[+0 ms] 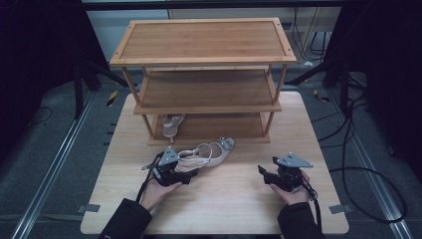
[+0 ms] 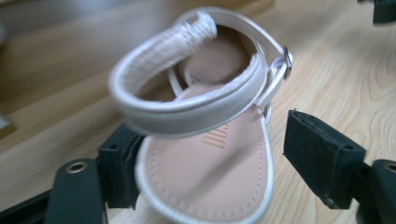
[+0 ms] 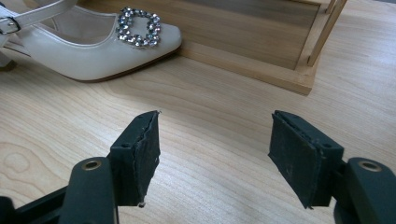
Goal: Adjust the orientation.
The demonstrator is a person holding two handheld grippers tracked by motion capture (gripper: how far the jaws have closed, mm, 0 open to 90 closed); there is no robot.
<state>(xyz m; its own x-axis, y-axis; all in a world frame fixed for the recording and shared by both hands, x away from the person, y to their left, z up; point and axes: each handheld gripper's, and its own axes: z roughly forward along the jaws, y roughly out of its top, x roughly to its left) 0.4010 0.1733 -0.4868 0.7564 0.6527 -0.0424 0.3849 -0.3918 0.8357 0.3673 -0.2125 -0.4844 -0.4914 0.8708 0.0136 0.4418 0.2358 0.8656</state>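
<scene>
From above I could see a second sandal [image 1: 172, 124] lying on the bottom shelf of the bamboo shoe rack [image 1: 204, 62], which my gripper views left out. My left gripper [image 1: 174, 175] stood open around the heel of the white slingback sandal [image 2: 205, 140] on the table [image 1: 224, 199], its right pad clear of the sole. My right gripper [image 3: 215, 158] gaped empty over bare wood, near the sandal's rhinestone buckle [image 3: 138, 26].

A recording lab or studio set, not a home: pale wooden worktop [image 1: 224, 199] on grey carpet, flanked by metal floor rails [image 1: 54, 164], black curtains [image 1: 35, 59] at both sides, loose cables [image 1: 358, 174] trailing past, yellow-black hazard tape [image 1: 112, 97] marking stand legs.
</scene>
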